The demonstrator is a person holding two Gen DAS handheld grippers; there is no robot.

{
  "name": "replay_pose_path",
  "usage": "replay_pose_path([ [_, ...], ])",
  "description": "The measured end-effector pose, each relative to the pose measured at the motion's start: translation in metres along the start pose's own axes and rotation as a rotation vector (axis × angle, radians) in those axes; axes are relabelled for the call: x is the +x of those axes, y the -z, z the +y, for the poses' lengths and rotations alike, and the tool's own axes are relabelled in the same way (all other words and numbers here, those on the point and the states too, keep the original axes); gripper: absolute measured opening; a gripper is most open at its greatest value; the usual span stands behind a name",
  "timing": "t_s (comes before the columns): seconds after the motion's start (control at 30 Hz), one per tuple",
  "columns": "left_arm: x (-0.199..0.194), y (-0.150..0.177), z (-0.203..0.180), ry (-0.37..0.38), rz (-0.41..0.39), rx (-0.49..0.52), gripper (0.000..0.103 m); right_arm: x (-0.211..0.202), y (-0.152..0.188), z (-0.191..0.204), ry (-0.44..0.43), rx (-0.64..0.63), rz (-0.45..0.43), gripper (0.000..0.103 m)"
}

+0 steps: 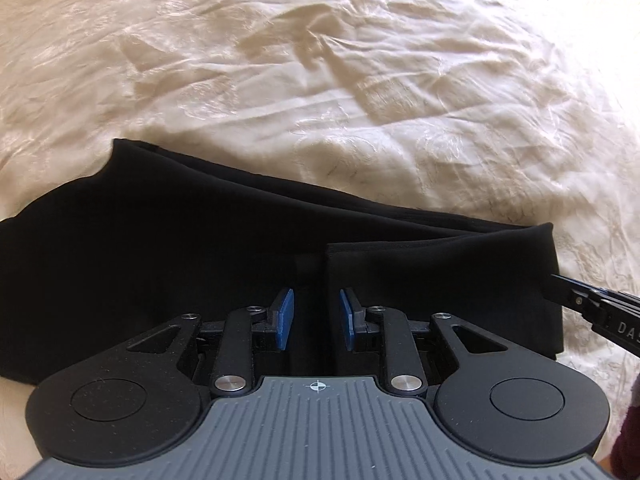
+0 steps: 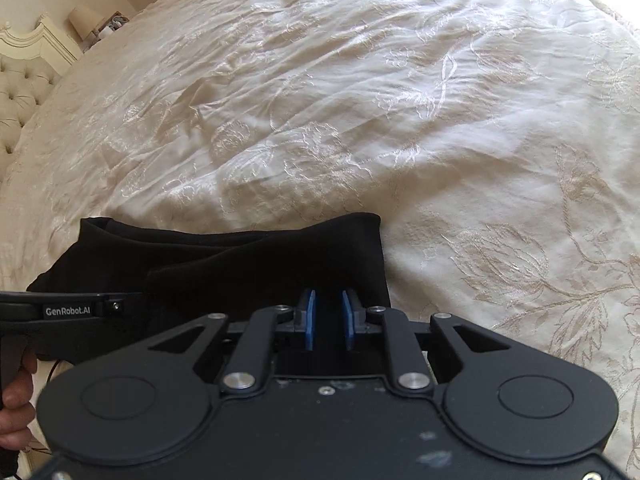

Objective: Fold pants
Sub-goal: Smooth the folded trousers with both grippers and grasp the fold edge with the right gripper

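Pants (image 1: 180, 264) of plain black soft cloth lie on a wide cream bedspread (image 1: 360, 80) with a tone-on-tone embroidered flower pattern, near the edge closest to both cameras. Their long axis runs left to right across both views. They lie in several flat layers. In the left wrist view a raised corner shows at upper left and a folded end hangs square at the right, where an upper flap lies with its straight edge crosswise to the length. In the right wrist view that same end (image 2: 352, 256) finishes just right of the pads, with bare bedspread (image 2: 500, 140) beyond.

Only the right wrist view shows a tufted cream headboard (image 2: 20, 92), a small lamp with a pale shade (image 2: 82, 20) at far left, and a bare hand (image 2: 16, 408) on the handle of the left gripper (image 2: 72, 310), which reaches in over the cloth from the left. Only the left wrist view shows the far left spread of the pants.

Left gripper (image 1: 316, 316): blue pads stand somewhat apart above the cloth, near the flap's edge, nothing visibly between them. Right gripper (image 2: 328, 318): blue pads stand closer together over the pants' right end; whether cloth is pinched there I cannot tell. Its tip (image 1: 576, 300) enters the left view at the right edge.
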State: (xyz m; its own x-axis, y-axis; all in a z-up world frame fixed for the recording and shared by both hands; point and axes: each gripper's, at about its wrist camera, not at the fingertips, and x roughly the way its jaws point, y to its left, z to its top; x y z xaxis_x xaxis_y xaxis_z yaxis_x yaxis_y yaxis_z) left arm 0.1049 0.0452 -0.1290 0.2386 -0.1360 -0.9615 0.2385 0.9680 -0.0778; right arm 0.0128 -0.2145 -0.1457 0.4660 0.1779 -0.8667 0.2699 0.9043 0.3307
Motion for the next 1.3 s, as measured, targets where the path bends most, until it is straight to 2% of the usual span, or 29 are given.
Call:
replay_pose_path([
  [0.1, -0.019, 0.015, 0.021, -0.049, -0.024, -0.078, 0.024, -0.01, -0.001, 0.011, -0.046, -0.046, -0.033, 0.018],
  [0.3, -0.045, 0.054, 0.07, -0.146, -0.034, -0.225, 0.025, -0.002, 0.003, 0.04, -0.11, -0.13, -0.009, 0.018],
  [0.5, -0.059, 0.072, 0.109, -0.188, -0.061, -0.293, 0.026, -0.004, 0.01, 0.081, -0.174, -0.18, -0.009, 0.018],
  [0.67, -0.062, 0.069, 0.137, -0.196, -0.088, -0.287, 0.026, -0.002, 0.014, 0.121, -0.208, -0.228, -0.011, 0.018],
  [0.8, -0.061, 0.066, 0.16, -0.16, -0.105, -0.267, 0.026, 0.005, 0.013, 0.161, -0.23, -0.25, -0.011, 0.019],
  [0.9, -0.06, 0.065, 0.181, -0.137, -0.104, -0.232, 0.026, 0.015, 0.012, 0.198, -0.19, -0.296, -0.047, 0.027],
  [0.93, -0.061, 0.065, 0.188, -0.14, -0.112, -0.217, 0.026, 0.019, 0.013, 0.212, -0.174, -0.311, -0.065, 0.033],
  [0.97, -0.061, 0.065, 0.195, -0.138, -0.116, -0.205, 0.026, 0.024, 0.012, 0.225, -0.172, -0.327, -0.073, 0.036],
  [1.07, -0.061, 0.065, 0.22, -0.11, -0.099, -0.2, 0.026, 0.047, 0.007, 0.265, -0.161, -0.365, -0.036, 0.036],
  [1.1, -0.061, 0.064, 0.23, -0.101, -0.092, -0.203, 0.026, 0.055, 0.005, 0.276, -0.162, -0.376, -0.022, 0.036],
  [1.13, -0.061, 0.064, 0.24, -0.096, -0.087, -0.204, 0.026, 0.062, 0.002, 0.286, -0.163, -0.38, -0.01, 0.028],
  [1.17, -0.06, 0.063, 0.248, -0.091, -0.082, -0.202, 0.026, 0.071, -0.001, 0.295, -0.176, -0.378, 0.007, 0.015],
  [1.2, -0.06, 0.063, 0.255, -0.085, -0.078, -0.2, 0.026, 0.08, -0.004, 0.302, -0.181, -0.37, 0.019, 0.011],
  [1.3, -0.059, 0.062, 0.278, -0.066, -0.072, -0.187, 0.026, 0.109, -0.017, 0.322, -0.136, -0.346, 0.032, 0.011],
])
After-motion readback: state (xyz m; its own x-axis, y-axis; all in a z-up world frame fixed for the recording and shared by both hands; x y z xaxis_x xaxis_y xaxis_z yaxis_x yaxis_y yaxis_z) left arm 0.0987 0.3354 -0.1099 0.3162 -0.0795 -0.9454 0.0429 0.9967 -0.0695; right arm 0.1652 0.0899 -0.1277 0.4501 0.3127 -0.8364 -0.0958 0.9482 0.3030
